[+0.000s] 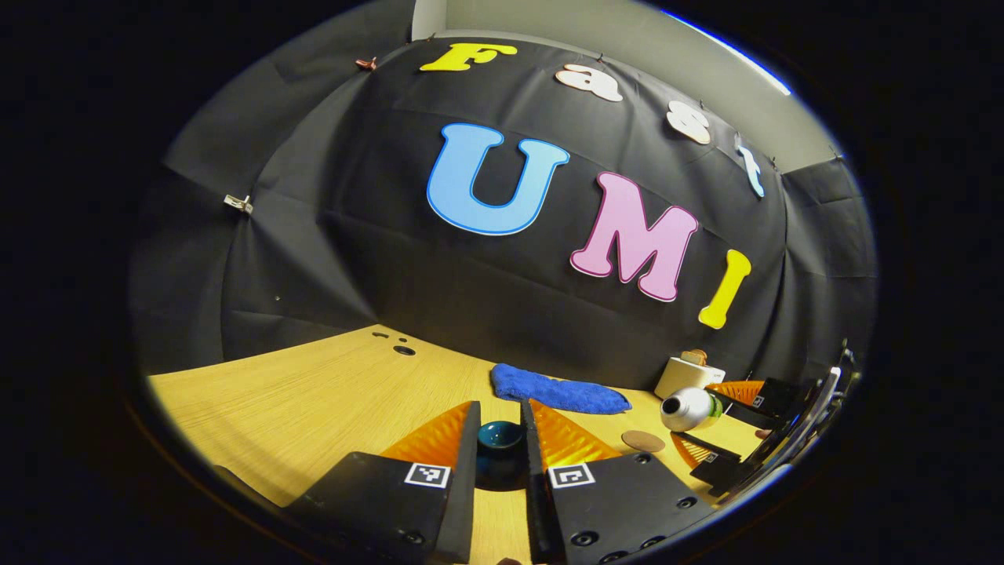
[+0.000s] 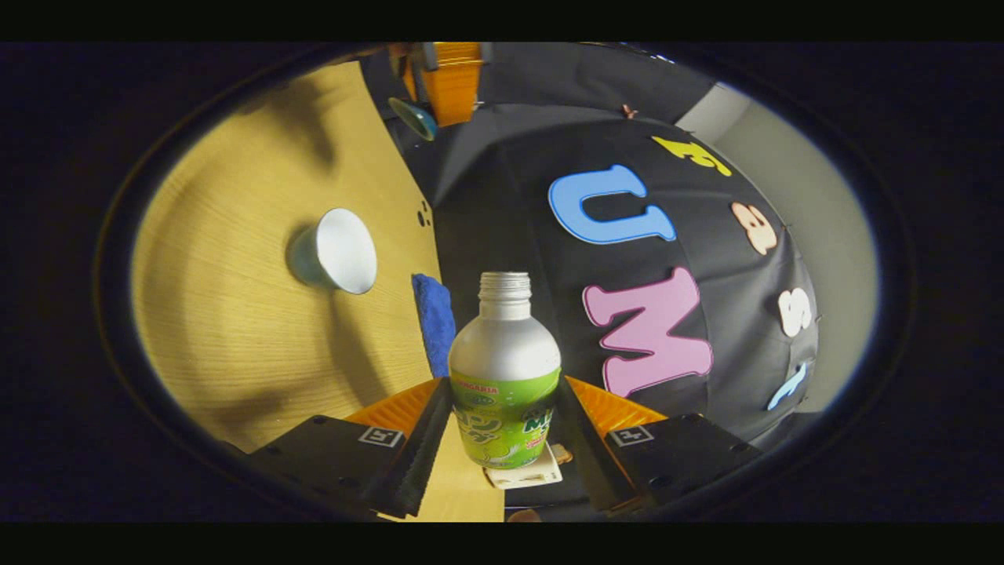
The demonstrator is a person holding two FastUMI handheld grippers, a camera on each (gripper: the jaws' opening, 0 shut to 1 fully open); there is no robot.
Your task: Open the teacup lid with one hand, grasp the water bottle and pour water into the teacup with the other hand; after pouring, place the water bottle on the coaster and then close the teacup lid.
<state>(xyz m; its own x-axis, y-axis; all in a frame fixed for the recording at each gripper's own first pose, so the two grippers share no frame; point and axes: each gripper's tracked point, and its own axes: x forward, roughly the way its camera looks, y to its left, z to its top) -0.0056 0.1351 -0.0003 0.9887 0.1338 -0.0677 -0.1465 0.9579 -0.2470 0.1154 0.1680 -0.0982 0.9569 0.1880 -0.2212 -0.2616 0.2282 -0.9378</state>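
Note:
In the left gripper view my left gripper [image 1: 502, 439] is shut on the dark teal teacup lid [image 1: 500, 441], held above the wooden table [image 1: 314, 400]. Farther right, the other gripper [image 1: 733, 420] holds the white and green water bottle [image 1: 689, 409] tipped on its side, mouth towards me. A round brown coaster [image 1: 643, 441] lies on the table below it. In the right gripper view my right gripper [image 2: 504, 424] is shut on the uncapped water bottle [image 2: 504, 377]. The teacup [image 2: 333, 251] stands open, white inside, with the bottle mouth off to its side. The left gripper [image 2: 443, 86] carries the lid [image 2: 414, 118] at the top.
A blue cloth [image 1: 557, 390] lies near the back wall, also the blue cloth [image 2: 434, 314] beside the bottle neck. A small white box [image 1: 689, 375] stands at the back right. Dark holes [image 1: 401, 349] mark the table's far left part.

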